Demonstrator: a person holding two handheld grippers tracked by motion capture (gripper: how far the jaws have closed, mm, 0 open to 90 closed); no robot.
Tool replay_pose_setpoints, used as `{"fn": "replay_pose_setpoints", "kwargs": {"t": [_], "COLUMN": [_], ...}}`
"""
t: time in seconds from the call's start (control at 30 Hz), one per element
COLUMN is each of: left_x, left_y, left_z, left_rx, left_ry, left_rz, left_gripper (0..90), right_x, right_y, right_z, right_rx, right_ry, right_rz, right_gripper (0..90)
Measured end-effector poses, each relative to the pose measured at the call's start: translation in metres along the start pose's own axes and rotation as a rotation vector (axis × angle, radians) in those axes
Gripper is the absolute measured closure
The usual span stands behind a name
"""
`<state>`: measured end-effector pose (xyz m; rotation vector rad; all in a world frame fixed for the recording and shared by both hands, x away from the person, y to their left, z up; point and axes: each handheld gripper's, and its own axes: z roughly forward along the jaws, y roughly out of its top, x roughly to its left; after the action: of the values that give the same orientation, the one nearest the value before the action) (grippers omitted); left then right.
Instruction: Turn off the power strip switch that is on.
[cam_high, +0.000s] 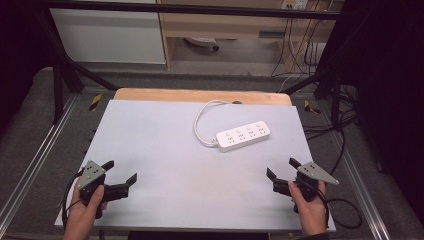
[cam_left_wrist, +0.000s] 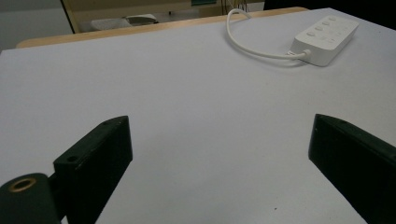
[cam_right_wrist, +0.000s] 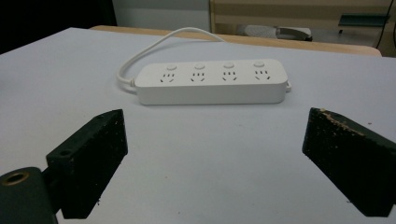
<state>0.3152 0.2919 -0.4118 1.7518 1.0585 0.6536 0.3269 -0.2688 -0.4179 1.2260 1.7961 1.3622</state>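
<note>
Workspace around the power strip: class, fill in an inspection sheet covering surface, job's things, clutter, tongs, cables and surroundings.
Surface: white sheet over a wooden table; small specks near the right tongs.
Job's things: white power strip, four sockets with buttons, lying flat right of centre, untouched.
Clutter: nothing seen.
Tongs: left tongs and right tongs, each in a hand at the near edge, jaws wide apart, holding nothing.
Cables: white cord loops from the strip's left end to the far edge; black leads trail from the tongs.
Surroundings: dark metal frame, grey floor, shelving behind.
</note>
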Motion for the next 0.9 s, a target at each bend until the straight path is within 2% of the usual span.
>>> {"fn": "replay_pose_setpoints", "kwargs": {"t": [0.3, 0.43, 0.63, 0.9], "left_x": [0.000, -0.001, 0.000, 0.000], "left_y": [-0.001, -0.001, -0.001, -0.001], "left_z": [0.000, 0.001, 0.001, 0.002], "left_rx": [0.010, 0.006, 0.011, 0.015], "left_ry": [-0.001, -0.004, 0.001, -0.001], "left_rz": [0.001, 0.000, 0.001, 0.000], "left_gripper": [6.1, 6.1, 6.0, 6.0], "right_x": [0.010, 0.010, 0.005, 0.004], "right_y": [0.021, 0.029, 0.043, 0.074], "right_z": [-0.003, -0.003, 0.000, 0.012], "right_rx": [-0.024, -0.030, -0.054, -0.061], "right_ry": [0.045, 0.040, 0.021, 0.029], "right_rz": [-0.036, -0.051, -0.042, -0.054], "right_gripper": [4.7, 4.3, 4.0, 3.9]}}
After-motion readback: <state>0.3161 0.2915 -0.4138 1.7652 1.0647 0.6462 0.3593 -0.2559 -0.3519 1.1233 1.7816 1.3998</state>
